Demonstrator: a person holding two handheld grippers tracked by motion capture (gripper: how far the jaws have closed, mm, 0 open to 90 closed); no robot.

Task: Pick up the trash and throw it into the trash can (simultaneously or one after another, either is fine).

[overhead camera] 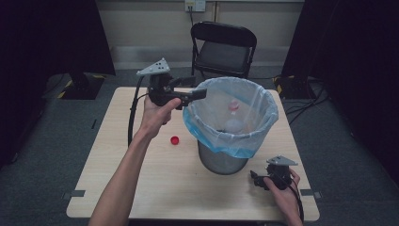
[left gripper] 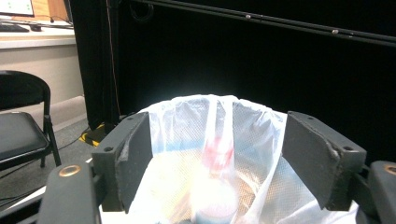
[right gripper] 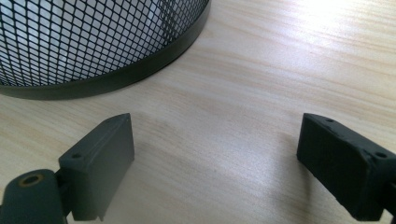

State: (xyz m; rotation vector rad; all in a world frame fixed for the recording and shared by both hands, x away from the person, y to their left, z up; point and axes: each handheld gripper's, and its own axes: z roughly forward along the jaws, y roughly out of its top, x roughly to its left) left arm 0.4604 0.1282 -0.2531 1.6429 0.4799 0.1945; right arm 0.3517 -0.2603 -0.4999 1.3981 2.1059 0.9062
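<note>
Right hand-held gripper (overhead camera: 258,180) rests low on the surface (overhead camera: 155,183), jaws wide and empty, beside the mesh bin (overhead camera: 222,161). Left hand-held gripper (overhead camera: 195,89) hangs at the liner's (overhead camera: 263,120) rim, wide open, empty. Bottle (overhead camera: 233,117) sits straight ahead and below, inside; red cap (overhead camera: 174,140) lies beneath the left one.

1. Table (right gripper: 261,84): pale wood-grain top, smooth, with a soft sheen
2. Bin (right gripper: 93,42): black metal mesh above a solid glossy band
3. Liner bag (left gripper: 261,135): thin translucent plastic, finely textured, blue-tinted
4. Chair (overhead camera: 225,44), top centre of the high view: black, matt seat
</note>
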